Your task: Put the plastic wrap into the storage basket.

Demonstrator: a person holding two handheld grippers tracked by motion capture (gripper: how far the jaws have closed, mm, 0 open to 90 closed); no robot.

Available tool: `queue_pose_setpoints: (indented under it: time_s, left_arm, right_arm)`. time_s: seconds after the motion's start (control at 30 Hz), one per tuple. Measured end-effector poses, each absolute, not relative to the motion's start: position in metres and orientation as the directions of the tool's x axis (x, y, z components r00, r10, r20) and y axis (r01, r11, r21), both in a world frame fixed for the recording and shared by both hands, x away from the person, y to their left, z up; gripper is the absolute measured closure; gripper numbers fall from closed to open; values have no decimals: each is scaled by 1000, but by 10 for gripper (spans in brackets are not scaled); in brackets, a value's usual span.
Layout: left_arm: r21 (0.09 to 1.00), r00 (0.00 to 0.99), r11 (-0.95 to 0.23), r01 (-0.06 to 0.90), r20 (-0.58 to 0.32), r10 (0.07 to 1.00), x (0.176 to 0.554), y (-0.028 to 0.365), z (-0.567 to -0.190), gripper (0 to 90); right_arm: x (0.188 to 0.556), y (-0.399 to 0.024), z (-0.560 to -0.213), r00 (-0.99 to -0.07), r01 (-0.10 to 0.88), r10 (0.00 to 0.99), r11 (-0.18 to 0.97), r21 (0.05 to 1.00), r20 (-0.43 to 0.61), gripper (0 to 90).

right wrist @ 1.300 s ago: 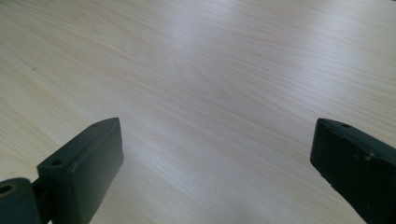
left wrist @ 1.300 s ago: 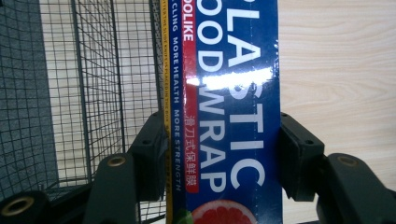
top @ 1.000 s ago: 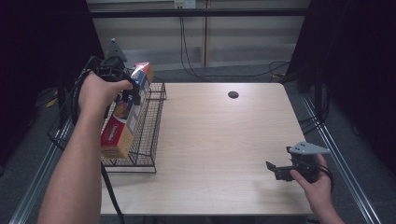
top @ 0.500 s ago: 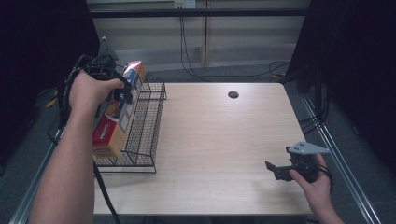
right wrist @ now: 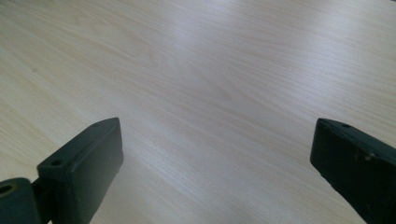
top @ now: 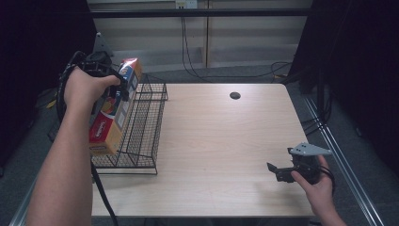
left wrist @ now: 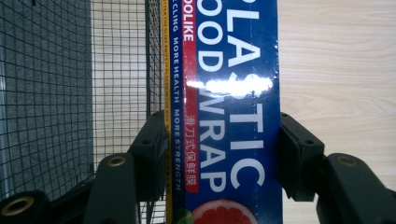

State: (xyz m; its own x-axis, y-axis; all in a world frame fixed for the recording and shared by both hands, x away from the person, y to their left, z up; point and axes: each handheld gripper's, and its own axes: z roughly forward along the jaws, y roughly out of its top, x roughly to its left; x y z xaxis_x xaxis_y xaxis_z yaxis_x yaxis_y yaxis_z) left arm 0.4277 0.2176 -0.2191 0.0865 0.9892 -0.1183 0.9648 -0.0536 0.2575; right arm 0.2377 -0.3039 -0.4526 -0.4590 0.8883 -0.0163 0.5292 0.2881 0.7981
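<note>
Pale wood table (top: pixel 221 141) in a dark-curtained room.
We clamped the left gripper (top: pixel 117 89) on a wrap box (top: pixel 113 117) over the rack (top: pixel 141 136), frame left; right gripper (top: pixel 277 172) gaped, lower right.

The wire rack (top: pixel 141 127) stands on the tabletop (top: pixel 211 141) at its left edge. Over the rack's left side, the left gripper (top: pixel 115 87) holds a plastic food wrap box (top: pixel 115 113) lengthwise along the rack, the box's far end raised above the rack's far end; in the left gripper view the box (left wrist: pixel 229 107) sits between both fingers (left wrist: pixel 149 149). Well to the right of the rack, near the tabletop's front right corner, rests the right gripper (top: pixel 277 172). Right of the rack's far end lies a cable hole (top: pixel 235 95).
</note>
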Motion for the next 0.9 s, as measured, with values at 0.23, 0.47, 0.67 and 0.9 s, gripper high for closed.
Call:
queue_pose_setpoints:
  time_s: [0.23,0.47,0.67,0.9]
  left_arm:
    - [264,73,-40,964,-114,991,430,223,-219,442]
    - [261,60,-29,965,-112,992,432,232,-221,442]
    - [260,45,-15,965,-111,993,433,238,-224,442]
    - [263,24,5,965,-108,994,432,247,-230,442]
  right_arm:
    - [238,-304,-453,-460,529,888,289,798,-17,26]
    - [238,-304,-453,-456,530,890,288,798,-18,26]
    - [239,-304,-453,-455,529,890,290,798,-22,26]
    - [239,-303,-454,-455,531,890,291,796,-22,26]
